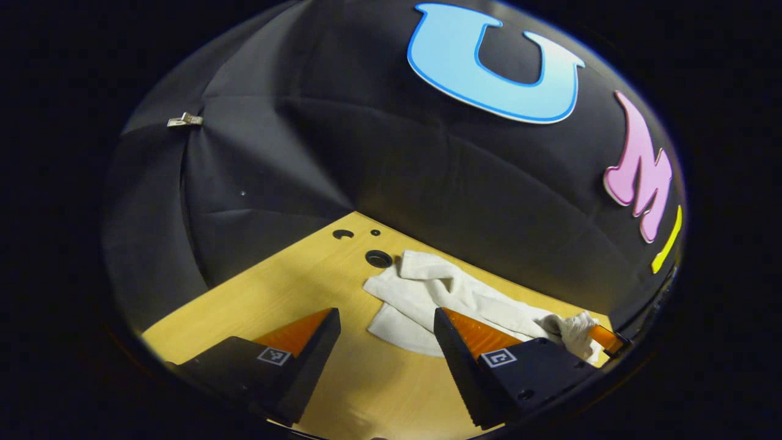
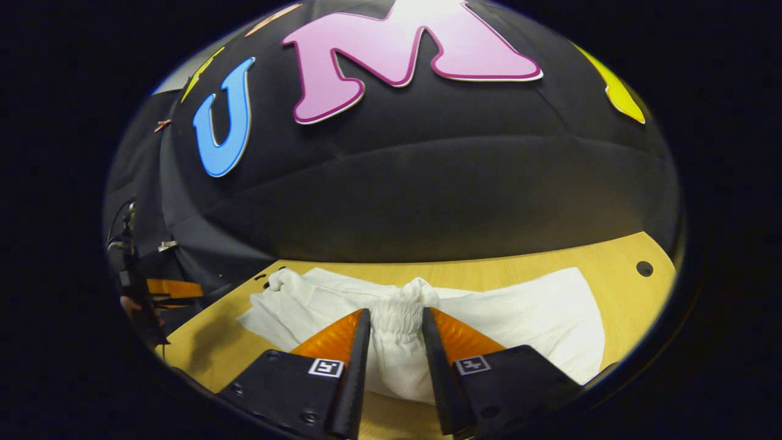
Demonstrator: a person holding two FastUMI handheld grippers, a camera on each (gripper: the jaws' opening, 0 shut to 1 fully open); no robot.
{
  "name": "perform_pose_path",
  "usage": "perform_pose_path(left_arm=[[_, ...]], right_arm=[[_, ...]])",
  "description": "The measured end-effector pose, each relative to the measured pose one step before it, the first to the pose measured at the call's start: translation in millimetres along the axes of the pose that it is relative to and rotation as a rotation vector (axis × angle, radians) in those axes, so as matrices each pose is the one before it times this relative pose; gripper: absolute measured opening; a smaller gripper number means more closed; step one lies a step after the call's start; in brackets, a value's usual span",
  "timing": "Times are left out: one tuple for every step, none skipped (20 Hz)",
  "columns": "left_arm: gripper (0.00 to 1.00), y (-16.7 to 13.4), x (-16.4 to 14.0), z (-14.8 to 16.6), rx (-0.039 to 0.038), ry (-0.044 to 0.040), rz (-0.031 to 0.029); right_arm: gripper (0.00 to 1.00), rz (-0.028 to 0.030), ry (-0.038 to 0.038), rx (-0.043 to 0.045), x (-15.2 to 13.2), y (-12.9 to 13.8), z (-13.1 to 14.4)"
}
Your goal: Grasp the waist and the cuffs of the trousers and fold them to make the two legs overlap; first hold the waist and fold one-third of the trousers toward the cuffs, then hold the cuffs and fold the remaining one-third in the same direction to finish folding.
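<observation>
Your left gripper hangs over the wooden table, its fingers spread wide with only bare tabletop between them. The white trousers lie ahead and to the right of that gap, one rumpled end just past the tip of your right-hand finger, not touching the other. In this left gripper view the cloth is bunched and twisted, running off toward the table's far right, where the other gripper has a gathered wad of it at its tip.

Over to the right gripper view: your right gripper has the gathered, elastic waist of the trousers standing up between its two fingers, and both fingers look pressed against that puckered fabric. One leg spreads left, creased, ending in a small knot of cloth near the table's far left corner; the other spreads right, flatter and smoother, toward a round hole in the tabletop.
</observation>
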State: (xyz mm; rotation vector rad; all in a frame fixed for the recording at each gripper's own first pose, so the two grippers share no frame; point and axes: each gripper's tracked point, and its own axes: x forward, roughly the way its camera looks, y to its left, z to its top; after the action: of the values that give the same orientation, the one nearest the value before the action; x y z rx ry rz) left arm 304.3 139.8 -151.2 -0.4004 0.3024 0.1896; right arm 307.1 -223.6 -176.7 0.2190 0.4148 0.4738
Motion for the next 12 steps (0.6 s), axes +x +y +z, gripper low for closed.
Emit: perform_pose_path(left_arm=[[0.97,-5.74,12.68,0.96,-0.00649,0.01200,0.00331],[0.97,-3.67,10.58,1.03,-0.00710,0.01330,0.00627],[0.97,-1.88,9.94,-1.03,0.00280,0.01102,0.00757],[0.96,0.53,8.83,-1.79,0.01256,0.01250,0.01671],[0.96,-1.66,12.35,-2.52,0.01431,0.01112,0.01055],[0.96,-0.56,9.33,-2.91,0.00736,0.01171,0.01491],[0.96,-1.17,9.60,-4.48,0.00416,0.00959,0.00593],[0.96,-2.03,8.24,-4.20,0.00364,0.01279,0.00188],[0.97,-2.78,8.02,-4.51,0.00422,0.01033,-0.00401],[0.97,-2.94,6.99,-2.34,0.00879,0.00920,-0.00232],[0.97,-2.03,5.99,-3.17,0.02138,0.00459,0.00271],[0.96,-0.43,6.34,-1.35,0.03326,-0.00124,0.01320]], right_arm=[[0.58,0.01726,0.01630,-0.00790,-0.92,-4.53,1.47],[0.76,0.00297,0.01238,-0.01362,-0.37,-1.28,-4.21],[0.80,0.00170,0.00242,-0.00867,-5.34,-5.02,-3.31],[0.99,0.00059,0.00036,-0.01080,-12.49,3.68,-3.21],[0.99,-0.00442,0.00774,-0.01200,-12.57,-2.51,-6.02],[0.98,-0.00837,0.01941,-0.00681,-16.27,-2.34,-13.30],[0.98,-0.00982,0.03544,0.01081,-15.91,-6.26,-13.79],[0.98,-0.00201,0.04212,0.02060,-19.32,-3.54,-19.26],[0.98,-0.00799,0.03699,0.01719,-18.91,-4.35,-17.46],[0.98,-0.01873,0.03143,0.00610,-18.40,-5.40,-16.28],[0.98,-0.02895,0.02675,0.00632,-15.75,-8.77,-13.39],[0.98,-0.02522,0.02108,0.01339,-14.38,-7.87,-12.98]])
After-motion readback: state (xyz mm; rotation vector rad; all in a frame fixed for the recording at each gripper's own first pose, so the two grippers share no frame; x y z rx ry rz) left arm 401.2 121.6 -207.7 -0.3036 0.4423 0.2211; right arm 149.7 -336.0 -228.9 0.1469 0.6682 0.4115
